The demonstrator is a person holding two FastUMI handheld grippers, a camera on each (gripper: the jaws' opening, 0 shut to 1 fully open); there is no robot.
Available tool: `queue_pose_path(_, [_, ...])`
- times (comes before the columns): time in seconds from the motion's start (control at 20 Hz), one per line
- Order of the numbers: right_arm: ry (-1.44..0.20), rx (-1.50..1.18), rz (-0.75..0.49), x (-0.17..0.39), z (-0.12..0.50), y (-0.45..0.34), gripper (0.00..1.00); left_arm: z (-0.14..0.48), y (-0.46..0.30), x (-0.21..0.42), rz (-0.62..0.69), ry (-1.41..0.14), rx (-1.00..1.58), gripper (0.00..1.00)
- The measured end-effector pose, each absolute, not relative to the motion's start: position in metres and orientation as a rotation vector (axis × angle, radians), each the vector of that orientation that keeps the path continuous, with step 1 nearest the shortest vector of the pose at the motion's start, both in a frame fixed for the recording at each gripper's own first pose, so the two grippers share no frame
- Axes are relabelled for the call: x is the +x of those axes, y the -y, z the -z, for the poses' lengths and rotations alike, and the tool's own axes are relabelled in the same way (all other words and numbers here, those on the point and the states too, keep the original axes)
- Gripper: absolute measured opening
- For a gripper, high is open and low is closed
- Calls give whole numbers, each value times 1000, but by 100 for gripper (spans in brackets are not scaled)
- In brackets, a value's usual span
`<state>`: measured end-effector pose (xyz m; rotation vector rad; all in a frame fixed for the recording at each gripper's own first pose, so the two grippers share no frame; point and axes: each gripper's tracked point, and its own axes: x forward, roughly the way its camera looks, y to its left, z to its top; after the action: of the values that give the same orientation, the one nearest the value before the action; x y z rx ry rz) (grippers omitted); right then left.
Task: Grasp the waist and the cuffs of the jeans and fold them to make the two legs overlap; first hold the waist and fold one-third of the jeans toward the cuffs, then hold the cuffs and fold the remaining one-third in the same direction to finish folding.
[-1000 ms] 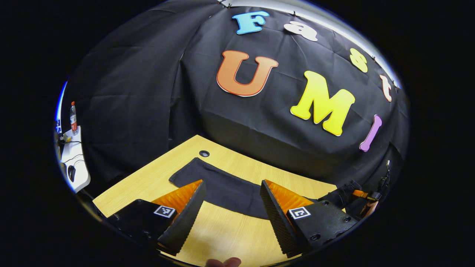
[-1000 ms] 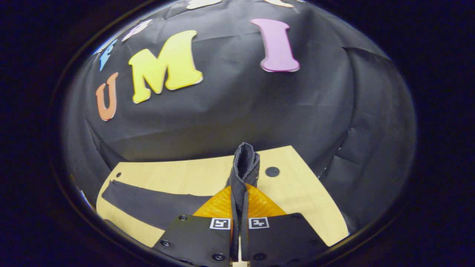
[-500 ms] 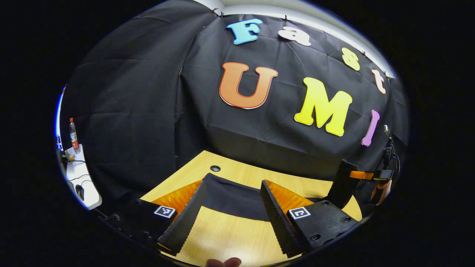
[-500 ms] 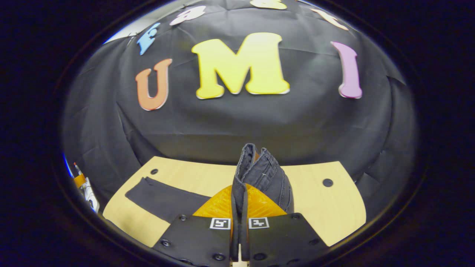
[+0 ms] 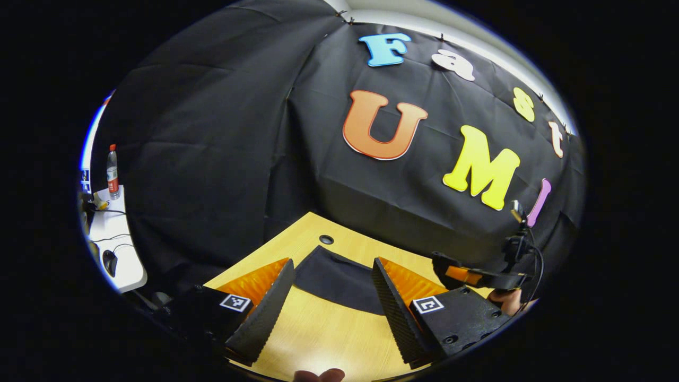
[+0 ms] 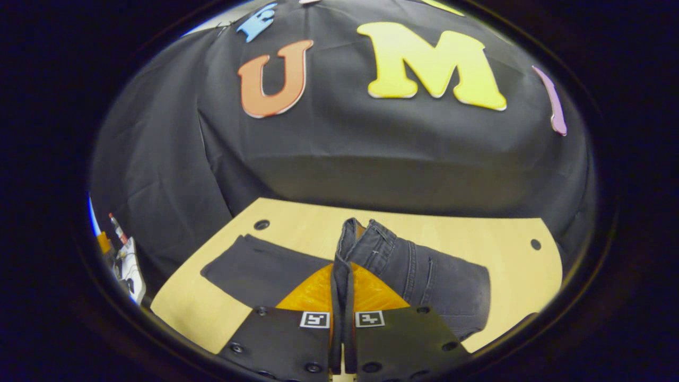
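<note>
1. Gripping the jeans (image 6: 424,276) at the waist, the right gripper (image 6: 343,297) had its fingers pressed together on the doubled waistband, which stood up between them in the right gripper view.
2. From that hold the upper part of the jeans draped down to the right onto the table (image 6: 509,249), with seams and a pocket edge showing.
3. To the left, the leg end lay flat on the table, its cuffs (image 6: 223,265) near a round hole (image 6: 261,224) in the tabletop.
4. In the left gripper view, the left gripper (image 5: 331,300) was wide open and held nothing, its fingers spread above bare wood on the near side of the table.
5. Beyond its fingertips lay the cuff end of the jeans (image 5: 334,276), flat and apart from both fingers, with the hole just past it.
6. At the right of that view the right gripper (image 5: 477,276) showed farther off, with part of a hand (image 5: 506,300) below it.
7. At the far left stood a white desk (image 5: 114,249) with a bottle (image 5: 112,172) and a mouse (image 5: 110,261) on it.
</note>
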<state>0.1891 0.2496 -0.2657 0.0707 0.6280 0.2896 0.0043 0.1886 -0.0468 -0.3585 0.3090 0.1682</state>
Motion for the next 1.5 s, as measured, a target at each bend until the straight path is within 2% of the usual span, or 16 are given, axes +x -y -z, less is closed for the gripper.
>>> queue_pose_path(0.45, [-714,-130,-337,176,351,-294,3,77,-228,-9,-215,-360,-427,95])
queue_pose_path(0.55, [-733,-115,-394,167,349,-302,12,79,-227,-7,-206,-368,-433,95])
queue_pose_path(0.65, [-699,-126,-418,164,337,-311,26,80,-226,-5,-197,-372,-427,95])
queue_pose_path(0.85, [-625,-85,-419,157,295,-301,70,81,-224,0,-178,-372,-407,95])
queue_pose_path(0.9, [-606,-73,-419,155,281,-297,72,80,-224,2,-172,-368,-397,95])
queue_pose_path(0.95, [-589,-64,-421,149,267,-290,70,78,-223,4,-163,-361,-389,95])
queue_pose_path(1.05, [-554,-58,-432,139,239,-275,91,79,-221,9,-141,-352,-408,95])
queue_pose_path(1.1, [-539,-57,-434,133,225,-267,94,83,-219,11,-137,-363,-440,95])
queue_pose_path(1.25, [-500,-41,-422,117,187,-238,89,95,-214,17,-127,-372,-539,95])
queue_pose_path(1.4, [-497,-25,-399,100,162,-208,95,109,-204,28,-98,-381,-619,95])
queue_pose_path(1.5, [-495,-8,-379,90,147,-187,96,124,-195,34,-87,-400,-747,95])
